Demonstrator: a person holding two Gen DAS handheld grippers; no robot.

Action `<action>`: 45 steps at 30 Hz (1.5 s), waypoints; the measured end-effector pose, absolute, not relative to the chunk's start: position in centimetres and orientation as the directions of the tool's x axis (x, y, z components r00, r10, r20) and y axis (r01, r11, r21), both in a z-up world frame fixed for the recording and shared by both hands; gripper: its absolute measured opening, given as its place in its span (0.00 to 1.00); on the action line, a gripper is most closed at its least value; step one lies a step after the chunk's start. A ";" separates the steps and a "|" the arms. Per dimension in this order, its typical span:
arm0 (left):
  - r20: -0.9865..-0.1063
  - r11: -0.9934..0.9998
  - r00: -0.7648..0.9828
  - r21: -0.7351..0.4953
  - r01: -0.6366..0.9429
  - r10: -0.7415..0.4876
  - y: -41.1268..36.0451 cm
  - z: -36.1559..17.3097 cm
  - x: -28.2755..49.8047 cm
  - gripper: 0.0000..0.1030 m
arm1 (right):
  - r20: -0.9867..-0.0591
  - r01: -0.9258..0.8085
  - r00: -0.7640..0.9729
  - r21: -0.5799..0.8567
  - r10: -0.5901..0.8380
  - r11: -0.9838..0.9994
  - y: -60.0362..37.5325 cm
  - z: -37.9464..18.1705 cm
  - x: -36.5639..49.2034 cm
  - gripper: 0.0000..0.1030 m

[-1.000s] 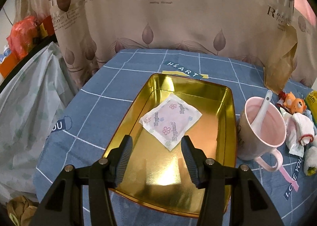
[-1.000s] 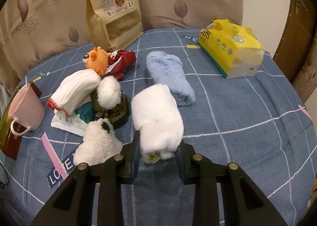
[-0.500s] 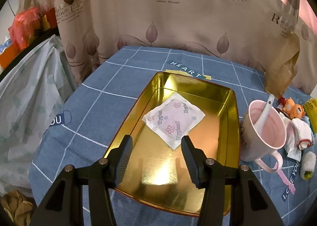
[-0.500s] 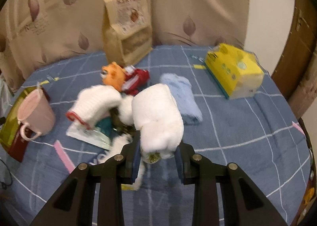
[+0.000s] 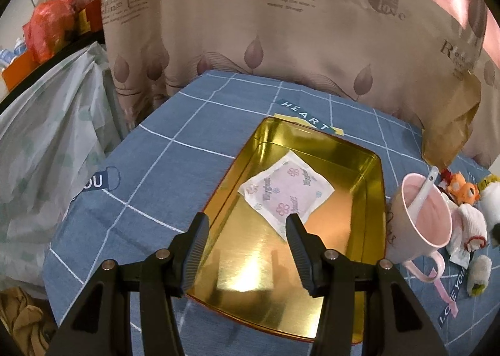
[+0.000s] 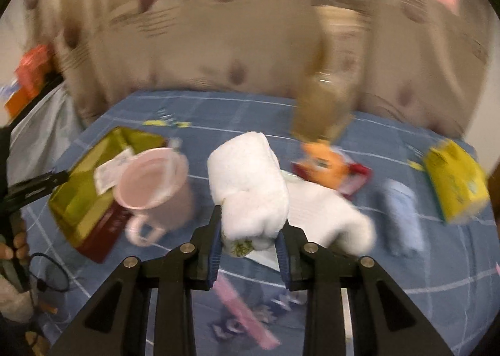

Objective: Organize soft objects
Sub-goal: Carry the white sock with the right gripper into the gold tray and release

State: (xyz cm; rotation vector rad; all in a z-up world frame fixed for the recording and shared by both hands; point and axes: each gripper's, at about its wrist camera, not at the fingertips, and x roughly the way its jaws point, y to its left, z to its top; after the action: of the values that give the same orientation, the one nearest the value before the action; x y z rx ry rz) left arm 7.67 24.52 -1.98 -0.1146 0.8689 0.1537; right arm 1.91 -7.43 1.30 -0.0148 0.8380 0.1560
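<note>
Sitting clamped between the right tongs [image 6: 248, 238], the white towel [image 6: 250, 187]

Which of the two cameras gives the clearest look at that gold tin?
The left wrist view: the gold tin lies sharp and nearly whole, a flowered packet inside it. The right wrist view shows it blurred at the left, partly behind the pink mug.

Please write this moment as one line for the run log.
right gripper: jaws shut on white towel, lifted | left gripper: jaws open, empty, over gold tray | tray holds: packet
</note>
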 end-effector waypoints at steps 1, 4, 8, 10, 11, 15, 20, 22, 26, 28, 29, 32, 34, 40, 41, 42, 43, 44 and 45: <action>-0.766 0.982 0.636 -0.038 -0.186 0.091 24.6 -1.9 7.7 0.51 | -0.743 -0.173 0.652 0.049 0.152 0.984 -6.2 1.2 2.2 0.27; -0.764 0.978 0.637 -0.039 -0.203 0.101 25.2 -1.9 7.6 0.51 | -0.736 -0.258 0.647 0.033 0.198 0.966 -2.2 1.2 3.2 0.27; -0.765 0.975 0.634 -0.036 -0.220 0.115 25.6 -2.0 7.6 0.51 | -0.727 -0.342 0.640 0.019 0.247 0.939 2.5 1.3 5.0 0.27; -0.765 0.974 0.633 -0.038 -0.223 0.115 25.8 -2.1 7.7 0.51 | -0.729 -0.374 0.630 0.019 0.269 0.927 4.4 1.1 6.0 0.27; -0.767 0.974 0.631 -0.040 -0.225 0.114 25.9 -2.1 7.7 0.51 | -0.733 -0.385 0.622 0.019 0.275 0.923 5.3 0.9 6.5 0.27; -0.769 0.972 0.628 -0.038 -0.232 0.120 26.1 -2.3 7.8 0.51 | -0.748 -0.414 0.605 -0.004 0.271 0.910 8.9 0.0 8.6 0.27; -0.772 0.971 0.624 -0.042 -0.234 0.116 26.3 -2.4 7.9 0.51 | -0.768 -0.438 0.584 -0.026 0.262 0.898 11.5 -1.2 10.4 0.27; -0.771 0.971 0.626 -0.044 -0.234 0.116 26.3 -2.4 7.9 0.51 | -0.780 -0.445 0.572 -0.034 0.254 0.895 12.1 -1.7 11.0 0.27; -0.770 0.970 0.627 -0.045 -0.238 0.118 26.4 -2.4 7.9 0.51 | -0.801 -0.447 0.545 -0.029 0.247 0.894 12.9 -2.9 12.1 0.29; -0.771 0.970 0.626 -0.047 -0.239 0.117 26.5 -2.4 7.9 0.51 | -0.805 -0.446 0.545 -0.043 0.233 0.894 13.2 -3.4 12.3 0.30; -0.771 0.970 0.627 -0.047 -0.239 0.117 26.5 -2.4 7.9 0.51 | -0.808 -0.447 0.543 -0.045 0.231 0.894 13.3 -3.6 12.3 0.30; -0.770 0.970 0.628 -0.048 -0.237 0.115 26.5 -2.4 7.9 0.51 | -0.813 -0.451 0.535 -0.046 0.229 0.891 13.6 -4.2 12.3 0.32; -0.770 0.970 0.628 -0.048 -0.238 0.116 26.5 -2.4 7.9 0.51 | -0.813 -0.448 0.536 -0.048 0.226 0.893 13.7 -4.4 12.4 0.33; -0.766 0.970 0.632 -0.054 -0.238 0.113 26.5 -2.3 7.8 0.51 | -0.809 -0.441 0.544 -0.051 0.222 0.896 13.9 -4.7 12.8 0.39; -0.766 0.970 0.633 -0.055 -0.238 0.112 26.5 -2.3 7.8 0.51 | -0.807 -0.441 0.546 -0.048 0.225 0.896 13.9 -4.7 12.8 0.47; -0.765 0.970 0.635 -0.056 -0.237 0.112 26.4 -2.3 7.8 0.51 | -0.804 -0.443 0.546 -0.041 0.234 0.896 13.8 -4.6 12.8 0.56; -0.764 0.970 0.636 -0.056 -0.237 0.111 26.4 -2.3 7.8 0.51 | -0.801 -0.443 0.549 -0.039 0.237 0.896 13.7 -4.6 12.8 0.59; -0.763 0.970 0.637 -0.056 -0.236 0.111 26.4 -2.3 7.8 0.51 | -0.796 -0.440 0.557 -0.040 0.238 0.897 13.6 -4.4 12.7 0.63; -0.763 0.970 0.637 -0.056 -0.236 0.111 26.4 -2.3 7.7 0.51 | -0.790 -0.442 0.564 -0.041 0.242 0.896 13.5 -4.1 12.6 0.65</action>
State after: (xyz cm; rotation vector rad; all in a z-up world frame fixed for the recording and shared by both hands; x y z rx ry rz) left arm 7.72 26.36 -2.28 -0.1562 0.8584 0.1988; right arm 12.58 13.52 -4.15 -0.2460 0.8858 0.4070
